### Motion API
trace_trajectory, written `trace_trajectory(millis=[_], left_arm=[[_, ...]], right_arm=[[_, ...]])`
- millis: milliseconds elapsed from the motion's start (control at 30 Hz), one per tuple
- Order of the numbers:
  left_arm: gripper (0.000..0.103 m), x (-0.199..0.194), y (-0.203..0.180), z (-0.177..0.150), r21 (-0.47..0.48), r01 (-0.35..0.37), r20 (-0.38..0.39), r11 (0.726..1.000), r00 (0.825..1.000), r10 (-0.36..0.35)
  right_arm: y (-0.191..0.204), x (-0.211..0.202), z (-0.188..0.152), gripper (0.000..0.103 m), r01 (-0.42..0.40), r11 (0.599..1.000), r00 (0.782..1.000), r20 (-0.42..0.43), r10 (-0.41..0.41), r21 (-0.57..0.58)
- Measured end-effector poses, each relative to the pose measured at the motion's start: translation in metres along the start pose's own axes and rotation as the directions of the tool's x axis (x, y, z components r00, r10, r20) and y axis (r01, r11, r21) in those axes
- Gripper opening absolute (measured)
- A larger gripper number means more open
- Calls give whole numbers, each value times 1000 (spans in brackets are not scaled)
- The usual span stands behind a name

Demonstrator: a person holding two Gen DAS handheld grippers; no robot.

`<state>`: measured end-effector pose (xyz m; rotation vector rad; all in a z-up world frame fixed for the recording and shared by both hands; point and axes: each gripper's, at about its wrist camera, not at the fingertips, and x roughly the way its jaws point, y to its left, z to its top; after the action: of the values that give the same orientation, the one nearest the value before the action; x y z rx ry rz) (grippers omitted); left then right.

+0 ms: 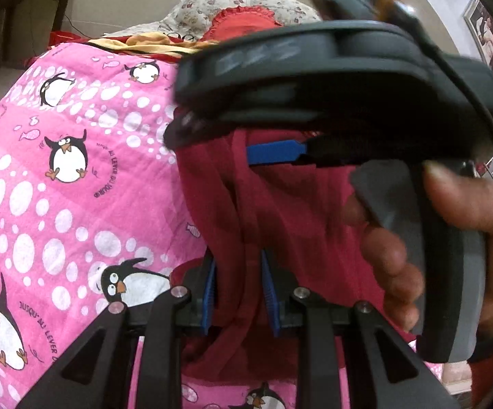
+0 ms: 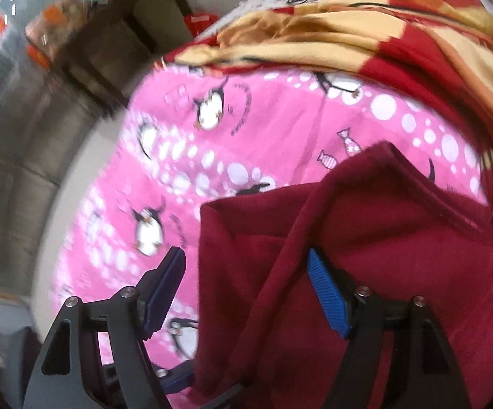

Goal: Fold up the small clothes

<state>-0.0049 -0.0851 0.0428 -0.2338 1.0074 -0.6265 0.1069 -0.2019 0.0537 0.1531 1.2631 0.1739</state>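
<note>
Maroon knit garment (image 1: 280,211) drapes over the pink penguin-print bedspread (image 1: 58,170); my left gripper (image 1: 239,293) is clamped on a bunched fold of it, while my right gripper (image 2: 246,289) stands wide apart, gripping nothing.

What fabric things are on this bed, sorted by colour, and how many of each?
Dark red garment: 1
Pink penguin bedsheet: 1
Red and yellow blanket: 1
Floral pillow: 1
Red frilled cushion: 1
Total: 5
</note>
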Motion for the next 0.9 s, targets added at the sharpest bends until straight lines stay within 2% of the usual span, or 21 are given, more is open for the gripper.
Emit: trace_trajectory(millis=[100, 167, 267, 333, 367, 467, 633, 667, 700, 767, 900], left_arm=[[26, 2, -1, -2, -6, -6, -4, 1000, 1000, 6], [26, 1, 3, -2, -11, -5, -6, 1000, 1000, 5], [26, 0, 5, -3, -8, -14, -10, 1000, 1000, 14], [27, -2, 9, -4, -12, -3, -20, 1000, 1000, 3], [31, -4, 11, -4, -19, 4, -21, 1000, 1000, -4], [33, -7, 13, -3, -23, -1, -27, 1000, 1000, 0], [37, -9, 5, -5, 11, -33, -34, 999, 999, 34], [43, -10, 4, -5, 15, -41, -35, 999, 999, 41], [55, -10, 4, -5, 17, -53, -37, 998, 998, 54], [71, -9, 9, -4, 3, -67, -40, 998, 997, 67], [77, -6, 14, -5, -12, -69, -44, 998, 997, 68]], right_arm=[[15, 13, -2, 98, 93, 992, 995, -22, -96, -88], [17, 15, -3, 96, 122, 987, 992, -9, -124, -103], [10, 9, -9, 66, 167, 980, 986, 28, -165, -108], [-1, -1, -14, 58, 103, 992, 994, 54, -99, -74], [-10, -5, -17, 53, 60, 997, 996, 62, -57, -42], [-25, -11, -26, 51, -24, 1000, 995, 96, 23, 11], [-34, -12, -30, 50, -56, 998, 993, 110, 51, 37], [-32, -11, -29, 50, -54, 998, 993, 110, 50, 33], [-33, -11, -29, 50, -54, 998, 993, 110, 50, 32], [-29, -10, -29, 50, -57, 998, 992, 111, 53, 36], [-34, -11, -29, 50, -74, 996, 991, 115, 69, 45]])
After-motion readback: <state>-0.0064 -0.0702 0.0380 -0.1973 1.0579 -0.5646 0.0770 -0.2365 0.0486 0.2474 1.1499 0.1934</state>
